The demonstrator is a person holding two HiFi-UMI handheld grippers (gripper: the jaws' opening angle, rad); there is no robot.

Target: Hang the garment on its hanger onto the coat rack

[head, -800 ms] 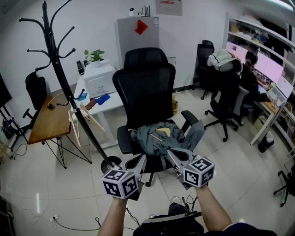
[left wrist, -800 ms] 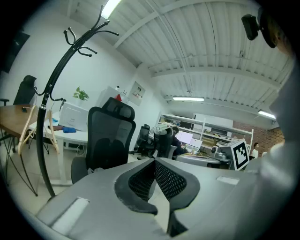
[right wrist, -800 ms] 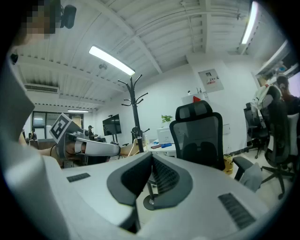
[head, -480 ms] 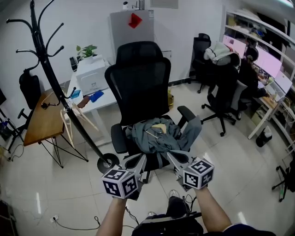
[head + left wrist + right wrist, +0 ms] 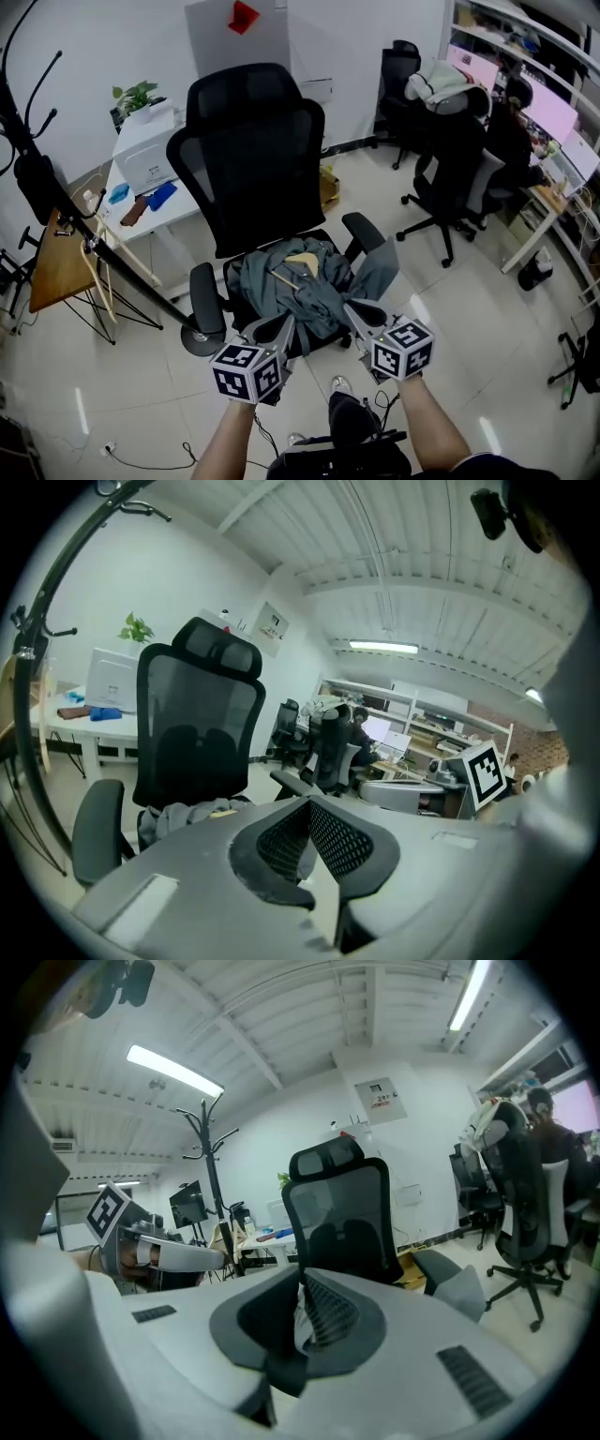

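Both tools sit pinched closed and empty at lower centre: left gripper (image 5: 273, 330), right gripper (image 5: 361, 315). I'm on the approach; the garment (image 5: 314, 292) lies mid-frame on the chair (image 5: 248, 150). Next, I'd open and grasp its hanger (image 5: 302, 263).

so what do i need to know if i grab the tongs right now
Left tongs: shut, empty, held just in front of the chair.
Right tongs: shut, empty, beside the left ones.
Grey garment: crumpled on the chair seat, with the wooden hanger lying in it.
Coat rack: off to the left of the chair.
Done: nothing yet; the garment is untouched.
Left: open the tongs, pick up the hanger with the garment, and hook it on the rack.
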